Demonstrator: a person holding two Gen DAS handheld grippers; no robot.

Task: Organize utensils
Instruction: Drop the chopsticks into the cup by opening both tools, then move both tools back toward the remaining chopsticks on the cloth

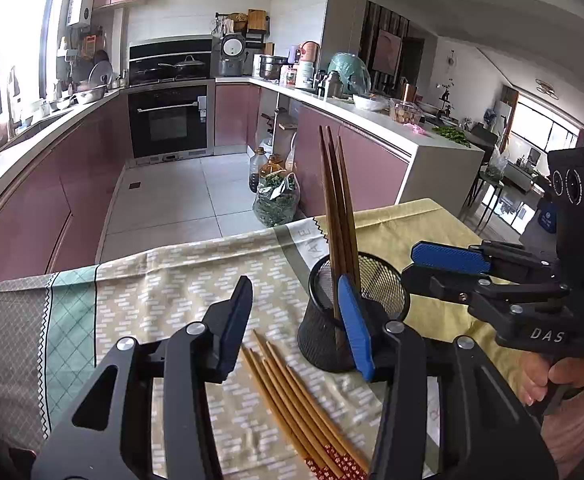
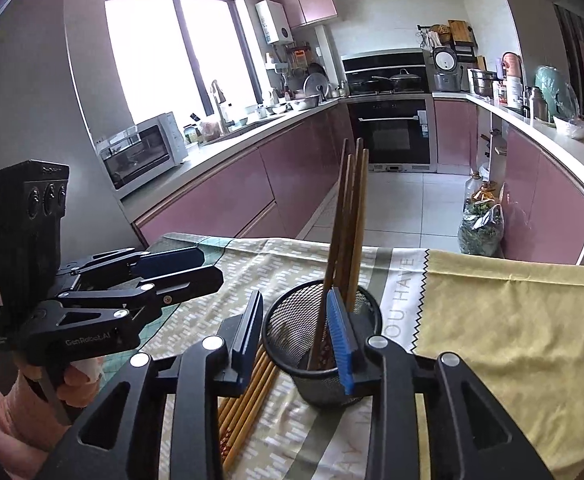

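Dark chopsticks (image 1: pixel 337 216) stood in the mesh cup (image 1: pixel 331 340); the left gripper (image 1: pixel 295 320) and right gripper (image 2: pixel 295 328) flanked it, fingers released, grasping nothing; lighter chopsticks (image 1: pixel 292 396) lay beside the cup, likely awaiting pickup.

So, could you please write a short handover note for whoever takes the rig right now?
Left gripper: open, nothing held, above the loose chopsticks.
Right gripper: open, nothing pressed; its right finger is in front of the holder, left finger beside it.
Holder: black mesh cup, upright on the cloth.
Done: a few dark chopsticks stand in the holder, leaning on its rim.
Left: a bunch of lighter chopsticks lies flat on the cloth, left of the holder; they likely go in next.
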